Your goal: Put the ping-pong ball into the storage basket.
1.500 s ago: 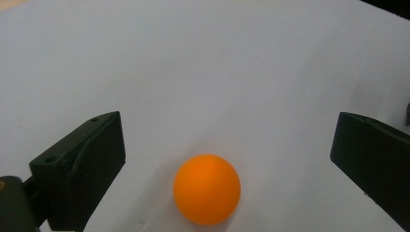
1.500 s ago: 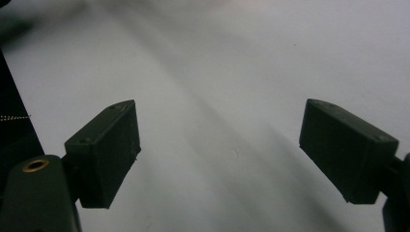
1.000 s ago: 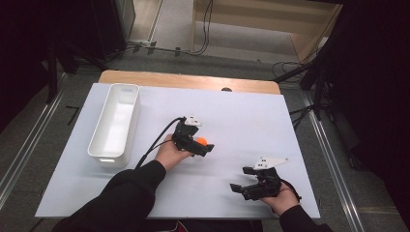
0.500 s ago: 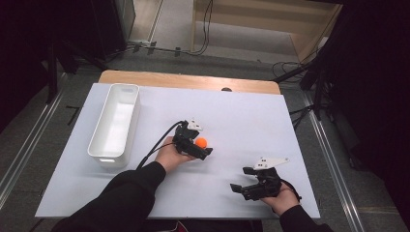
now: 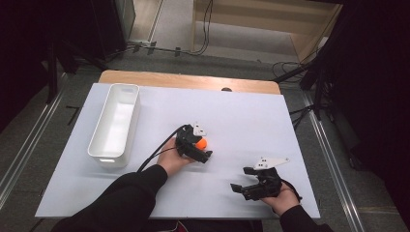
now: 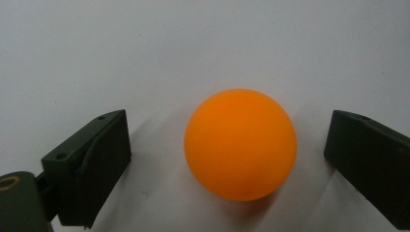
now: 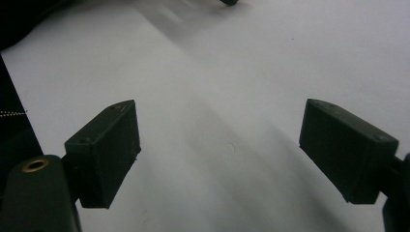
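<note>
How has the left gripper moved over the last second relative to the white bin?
Barely, if at all: the left gripper keeps its spot right of the white bin, jaws open around the orange ball.

One orange ball (image 6: 240, 144); one white tray (image 5: 115, 124); two grippers.

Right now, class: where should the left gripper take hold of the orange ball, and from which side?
Across its widest middle. The orange ball sits on the table between the left gripper's open jaws, a gap either side; being round, an off-centre squeeze would likely squirt it out.
</note>
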`<state>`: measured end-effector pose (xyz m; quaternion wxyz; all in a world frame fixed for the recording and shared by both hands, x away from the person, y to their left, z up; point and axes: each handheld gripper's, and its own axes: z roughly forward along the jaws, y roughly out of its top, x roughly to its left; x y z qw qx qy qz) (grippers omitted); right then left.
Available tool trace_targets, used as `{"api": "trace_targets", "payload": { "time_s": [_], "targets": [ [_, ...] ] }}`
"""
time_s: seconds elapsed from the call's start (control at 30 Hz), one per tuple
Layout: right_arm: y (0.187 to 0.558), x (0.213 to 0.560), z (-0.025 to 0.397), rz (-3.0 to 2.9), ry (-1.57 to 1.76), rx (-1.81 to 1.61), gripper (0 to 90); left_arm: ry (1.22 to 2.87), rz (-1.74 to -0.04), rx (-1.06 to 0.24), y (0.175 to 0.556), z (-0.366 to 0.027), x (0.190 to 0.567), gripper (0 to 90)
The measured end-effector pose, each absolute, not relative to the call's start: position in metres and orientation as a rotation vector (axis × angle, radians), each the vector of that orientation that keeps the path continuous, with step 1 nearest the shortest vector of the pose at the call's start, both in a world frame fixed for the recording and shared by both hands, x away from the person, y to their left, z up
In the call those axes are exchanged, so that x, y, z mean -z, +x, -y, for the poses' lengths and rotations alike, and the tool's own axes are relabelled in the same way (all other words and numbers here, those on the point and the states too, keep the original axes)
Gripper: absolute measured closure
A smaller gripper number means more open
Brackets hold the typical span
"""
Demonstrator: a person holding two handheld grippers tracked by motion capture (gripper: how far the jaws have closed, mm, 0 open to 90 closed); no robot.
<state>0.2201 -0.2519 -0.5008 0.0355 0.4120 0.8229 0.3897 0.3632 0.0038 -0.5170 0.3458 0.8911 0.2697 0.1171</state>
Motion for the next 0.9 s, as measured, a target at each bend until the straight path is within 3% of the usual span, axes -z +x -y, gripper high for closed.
{"api": "trace_targets", "payload": {
  "time_s": [0.27,0.3,0.33,0.37,0.67,0.9],
  "targets": [
    [0.2203,0.501,0.2523,-2.525,1.261,-1.199,13.1,2.291,-0.703,-0.315,0.3621,-0.0051,0.5164,9.7],
    [0.2203,0.5012,0.2526,-2.526,1.255,-1.197,13.2,2.28,-0.698,-0.322,0.3615,-0.0061,0.516,19.2],
    [0.2203,0.5012,0.2526,-2.526,1.255,-1.197,13.2,2.279,-0.689,-0.326,0.3613,-0.007,0.5156,19.2],
    [0.2199,0.5013,0.2525,-2.529,1.259,-1.194,13.1,2.273,-0.674,-0.322,0.3597,-0.0066,0.5154,26.3],
    [0.22,0.5016,0.2527,-2.532,1.256,-1.189,13.2,2.26,-0.641,-0.31,0.3575,-0.0081,0.5146,49.8],
    [0.2203,0.5015,0.253,-2.529,1.253,-1.191,13.1,2.256,-0.649,-0.304,0.358,-0.0086,0.5143,50.5]
  ]
}}
